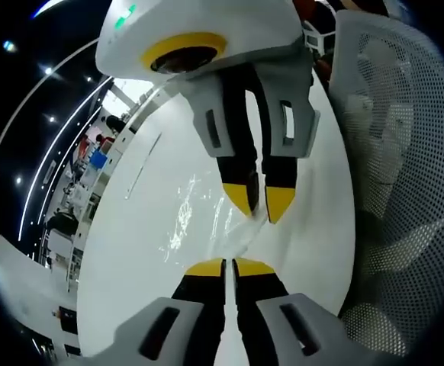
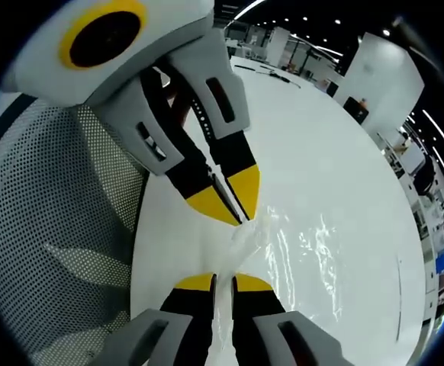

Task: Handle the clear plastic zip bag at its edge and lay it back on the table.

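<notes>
Hand-held grippers (image 1: 228,268) (image 2: 223,283) pinched on bag (image 2: 298,252)

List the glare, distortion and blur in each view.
Left gripper view: bright glints streak the clear bag on the white table; fisheye bends the table edge and ceiling light strips; the left gripper and right gripper look sharp. Right gripper view: glare streaks on the bag; the mesh chair bulges with the lens; the background is small and soft.

A white worktop (image 1: 146,252) fills mid-frame; a grey mesh chair (image 1: 405,191) stands at right, ceiling lights (image 1: 48,71) upper left.
</notes>
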Demonstrator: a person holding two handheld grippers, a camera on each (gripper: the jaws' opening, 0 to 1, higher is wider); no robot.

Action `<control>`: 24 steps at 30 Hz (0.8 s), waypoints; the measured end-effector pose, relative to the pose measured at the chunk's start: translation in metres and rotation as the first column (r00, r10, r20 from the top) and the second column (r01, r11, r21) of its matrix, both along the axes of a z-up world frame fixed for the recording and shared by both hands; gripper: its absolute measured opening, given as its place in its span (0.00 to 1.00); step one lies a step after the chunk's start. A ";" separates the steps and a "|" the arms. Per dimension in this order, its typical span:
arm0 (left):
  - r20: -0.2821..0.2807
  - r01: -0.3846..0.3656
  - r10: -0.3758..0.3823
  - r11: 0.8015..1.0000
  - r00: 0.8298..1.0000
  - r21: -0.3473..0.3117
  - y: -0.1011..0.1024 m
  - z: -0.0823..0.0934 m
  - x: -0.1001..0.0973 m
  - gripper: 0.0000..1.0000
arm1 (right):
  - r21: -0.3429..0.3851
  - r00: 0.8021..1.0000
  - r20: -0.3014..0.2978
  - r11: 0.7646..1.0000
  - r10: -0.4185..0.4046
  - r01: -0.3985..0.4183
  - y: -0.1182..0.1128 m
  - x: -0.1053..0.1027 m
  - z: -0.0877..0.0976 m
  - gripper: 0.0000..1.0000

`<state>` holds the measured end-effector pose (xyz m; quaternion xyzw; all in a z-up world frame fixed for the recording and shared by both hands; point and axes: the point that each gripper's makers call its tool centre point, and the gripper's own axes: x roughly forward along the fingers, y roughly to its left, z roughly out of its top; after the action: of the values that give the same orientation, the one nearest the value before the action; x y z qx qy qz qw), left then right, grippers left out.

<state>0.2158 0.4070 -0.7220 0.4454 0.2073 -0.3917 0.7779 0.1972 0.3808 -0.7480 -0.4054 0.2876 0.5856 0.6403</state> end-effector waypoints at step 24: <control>-0.021 0.019 -0.019 0.999 1.000 0.034 0.004 -0.008 0.006 0.00 | 0.009 0.999 0.038 1.000 -0.015 0.015 -0.003 0.027 0.003 0.15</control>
<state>0.2218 0.4111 -0.7299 0.4567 0.2177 -0.4000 0.7642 0.2238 0.3774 -0.7447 -0.4115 0.2759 0.5740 0.6519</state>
